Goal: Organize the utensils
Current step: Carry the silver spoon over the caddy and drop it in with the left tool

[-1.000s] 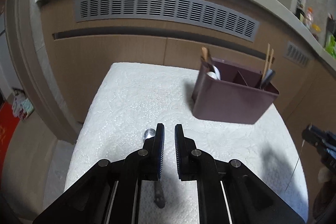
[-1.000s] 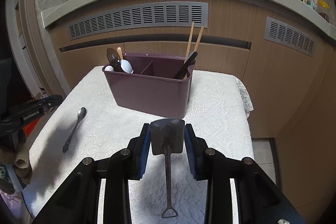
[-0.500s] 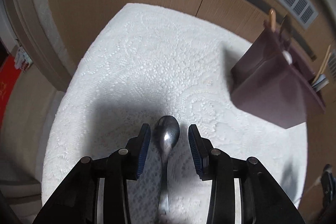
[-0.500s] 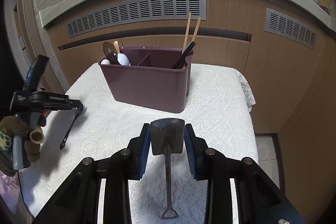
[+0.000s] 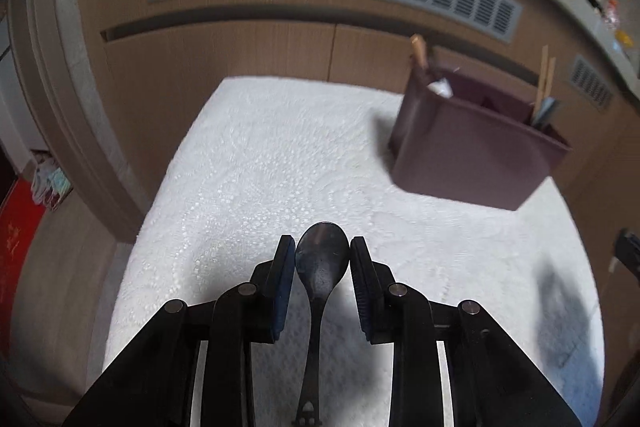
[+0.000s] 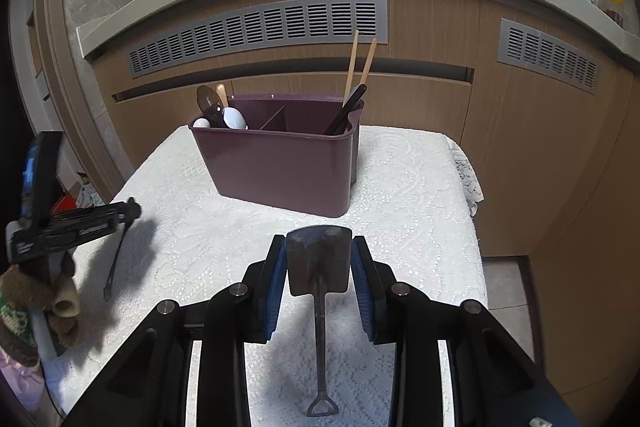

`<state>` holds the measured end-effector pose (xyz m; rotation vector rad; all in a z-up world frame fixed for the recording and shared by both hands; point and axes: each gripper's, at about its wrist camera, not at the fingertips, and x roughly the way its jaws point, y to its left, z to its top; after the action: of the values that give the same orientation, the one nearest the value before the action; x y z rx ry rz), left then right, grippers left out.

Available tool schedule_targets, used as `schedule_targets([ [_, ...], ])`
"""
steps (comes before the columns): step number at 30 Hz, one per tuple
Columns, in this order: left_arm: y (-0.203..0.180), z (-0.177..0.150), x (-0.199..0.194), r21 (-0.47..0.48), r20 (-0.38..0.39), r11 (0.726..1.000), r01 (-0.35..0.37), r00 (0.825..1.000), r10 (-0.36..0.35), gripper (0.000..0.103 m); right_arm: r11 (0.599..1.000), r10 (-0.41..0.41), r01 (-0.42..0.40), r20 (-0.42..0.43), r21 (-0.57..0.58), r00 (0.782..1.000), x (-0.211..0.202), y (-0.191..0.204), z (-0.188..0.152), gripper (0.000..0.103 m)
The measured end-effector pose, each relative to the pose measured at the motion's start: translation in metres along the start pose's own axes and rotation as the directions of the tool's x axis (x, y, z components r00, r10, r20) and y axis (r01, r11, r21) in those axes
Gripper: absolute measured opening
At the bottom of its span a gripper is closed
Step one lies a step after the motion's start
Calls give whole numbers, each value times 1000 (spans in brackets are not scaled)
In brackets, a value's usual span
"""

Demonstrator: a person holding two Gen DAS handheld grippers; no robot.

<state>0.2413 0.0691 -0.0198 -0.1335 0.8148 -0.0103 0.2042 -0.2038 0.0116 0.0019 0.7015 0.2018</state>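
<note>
Left gripper (image 5: 322, 259): jaws have just been closing, pads now against both edges of the spoon (image 5: 321, 267) bowl, handle trailing back between the fingers over the white cloth (image 5: 260, 167). Right gripper (image 6: 319, 261): clamped on the shovel-shaped spoon (image 6: 319, 263). Purple caddy (image 6: 280, 163) well ahead

Maroon caddy (image 6: 280, 167), white lace cloth (image 6: 400, 195)

Dull, scuffed metal spoon (image 5: 321, 259) and shovel-shaped metal utensil (image 6: 319, 259) w/ tarnished matt blade, over a white embossed, rough-textured cloth (image 6: 400, 211). Matt maroon organizer (image 6: 280, 167), prob. plastic, holds pale wood chopsticks (image 6: 359, 63). Cabinet fronts (image 6: 432, 27) look wood-grain, smooth.
</note>
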Motion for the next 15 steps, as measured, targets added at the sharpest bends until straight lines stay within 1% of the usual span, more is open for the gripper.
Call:
schedule_targets([
  [4, -8, 9, -32, 8, 74, 998, 60, 995, -61, 29, 1000, 1, -2, 20, 17, 1000, -7, -1, 5, 29],
  [5, -11, 14, -42, 7, 97, 997, 79, 992, -80, 29, 1000, 5, -6, 32, 23, 999, -10, -2, 8, 29],
  [7, -21, 28, -64, 16, 160, 993, 119, 980, -120, 29, 999, 20, -23, 69, 35, 997, -21, -3, 20, 29],
  [8, -26, 40, -74, 30, 193, 989, 143, 970, -147, 29, 999, 30, -33, 91, 34, 995, -27, -4, 28, 29],
  [10, -41, 70, -98, 68, 255, 976, 209, 942, -220, 29, 999, 35, -38, 157, 22, 987, -43, -3, 54, 29],
  [12, -51, 100, -110, 93, 288, 960, 264, 916, -280, 29, 999, 34, -36, 222, 6, 975, -58, -2, 80, 29],
  [13, -54, 113, -113, 99, 302, 953, 287, 904, -303, 29, 999, 36, -36, 261, -2, 965, -66, -2, 99, 29],
  [14, -60, 129, -119, 113, 321, 946, 302, 890, -323, 29, 1000, 28, -27, 296, -9, 955, -73, -1, 114, 29],
  [15, -66, 140, -122, 125, 346, 947, 295, 882, -321, 28, 1000, 17, -13, 327, -16, 945, -77, 0, 125, 29],
])
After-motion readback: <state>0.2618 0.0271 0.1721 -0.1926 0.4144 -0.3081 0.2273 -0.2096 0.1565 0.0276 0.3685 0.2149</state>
